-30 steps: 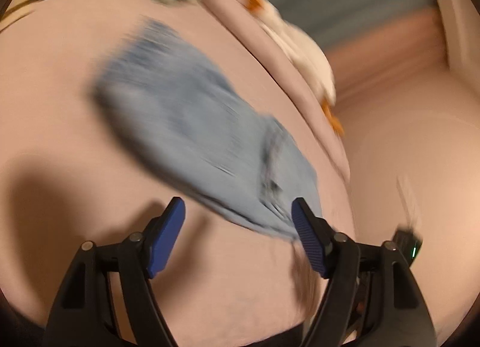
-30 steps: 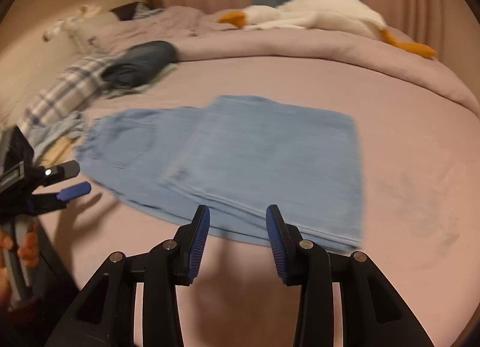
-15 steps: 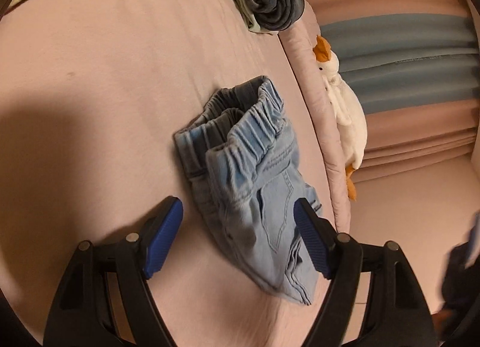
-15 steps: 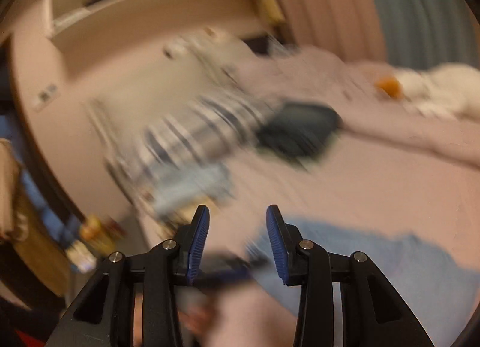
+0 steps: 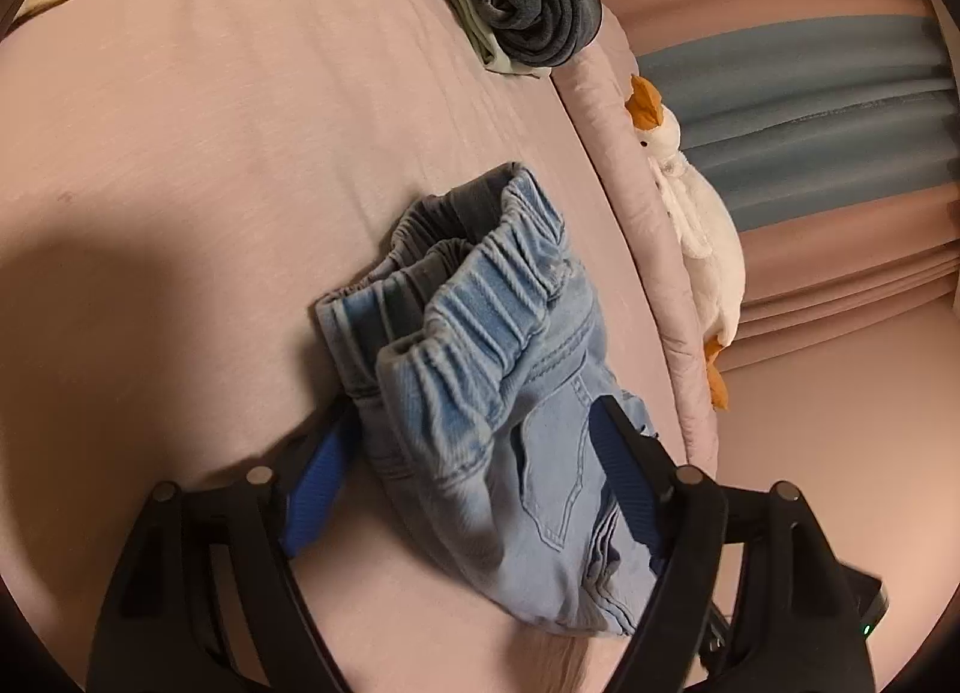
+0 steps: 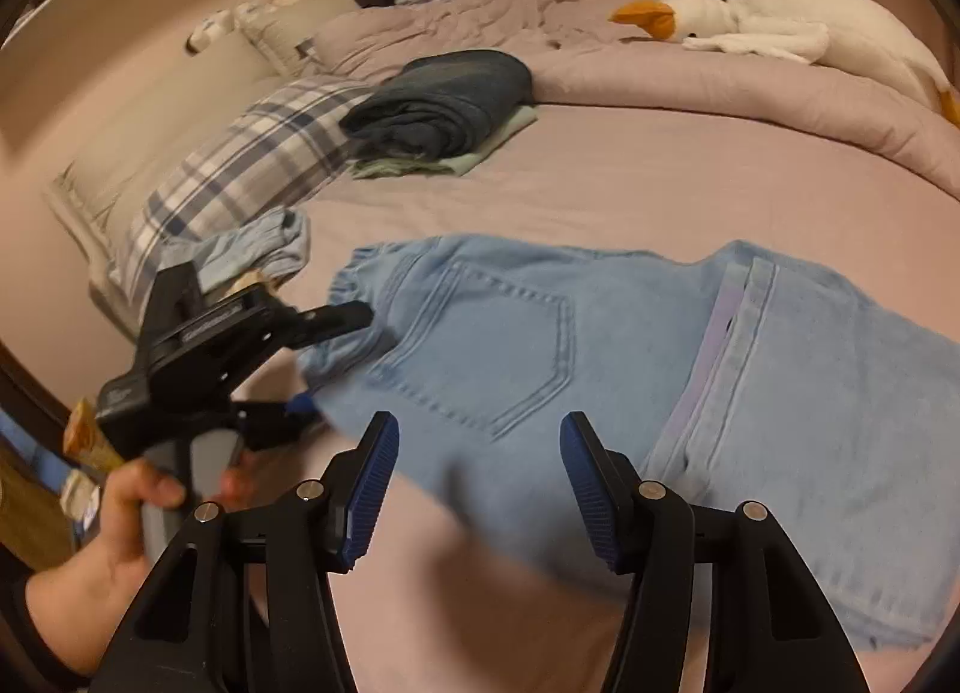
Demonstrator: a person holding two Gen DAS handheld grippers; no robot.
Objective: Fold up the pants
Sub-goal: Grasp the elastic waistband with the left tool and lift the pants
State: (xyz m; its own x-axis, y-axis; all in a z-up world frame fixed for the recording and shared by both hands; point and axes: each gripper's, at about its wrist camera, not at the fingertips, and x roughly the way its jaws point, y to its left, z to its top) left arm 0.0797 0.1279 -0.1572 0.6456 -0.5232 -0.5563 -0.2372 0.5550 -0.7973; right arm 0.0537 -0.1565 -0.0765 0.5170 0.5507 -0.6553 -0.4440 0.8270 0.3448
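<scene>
Light blue denim pants [image 6: 600,369]: lying on the pink bed [image 6: 660,177], toward its near edge, already doubled over so the leg ends rest across the seat; back pocket up, elastic waistband [image 5: 480,297] bunched and gaping at the end nearer the pillows. Left gripper [image 5: 474,483]: jaws wide, straddling the waistband end, one blue pad on each side of the cloth, not visibly pressing it; held in a bare hand [image 6: 126,519]. Right gripper [image 6: 480,483]: jaws have just been opening, now moderately wide, hovering over the near edge of the seat with nothing between them. Surroundings: folded dark garment [image 6: 444,99] on a pale green one farther up the bed, plaid pillow [image 6: 240,165] toward the head, plush goose [image 6: 780,27] on the rolled duvet at the far edge. Risk, as judged: closing on the waistband may catch only the top layer, so lifting would peel the stack apart and spoil the fold.
</scene>
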